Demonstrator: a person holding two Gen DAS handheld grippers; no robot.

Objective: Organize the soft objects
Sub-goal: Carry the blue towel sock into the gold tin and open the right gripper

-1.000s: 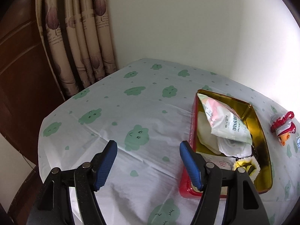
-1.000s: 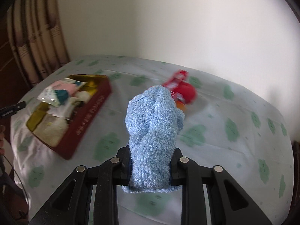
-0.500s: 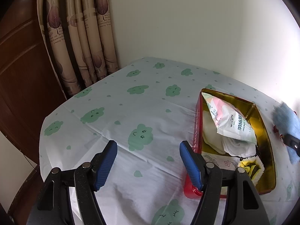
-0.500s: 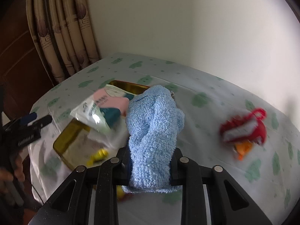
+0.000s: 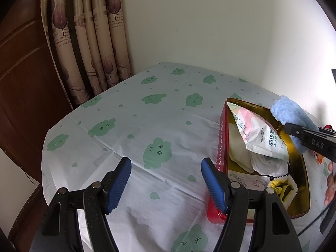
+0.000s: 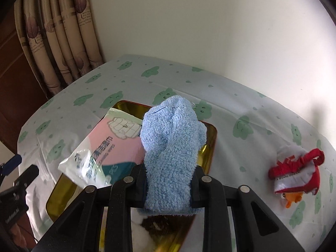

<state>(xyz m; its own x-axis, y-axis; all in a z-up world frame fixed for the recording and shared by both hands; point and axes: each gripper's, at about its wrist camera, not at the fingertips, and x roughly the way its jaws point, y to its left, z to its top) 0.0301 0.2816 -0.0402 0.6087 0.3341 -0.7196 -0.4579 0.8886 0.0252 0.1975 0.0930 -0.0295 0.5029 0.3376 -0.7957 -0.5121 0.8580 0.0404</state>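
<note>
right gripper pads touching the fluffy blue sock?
Touching. The right wrist view shows the right gripper closed on the fluffy blue sock, which is pinched narrow between its fingers.

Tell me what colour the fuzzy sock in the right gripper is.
Light blue; the sock shows best in the right wrist view.

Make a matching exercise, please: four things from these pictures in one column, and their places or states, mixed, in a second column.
Things:
1. blue fluffy sock
2. pink-and-white packet
3. red-and-white plush toy
4. left claw

Places or states:
A. open, holding nothing
B. lying in the tin
C. clamped in the right claw
D. on the tablecloth, outside the tin

Pairs: 1-C, 2-B, 3-D, 4-A
</note>
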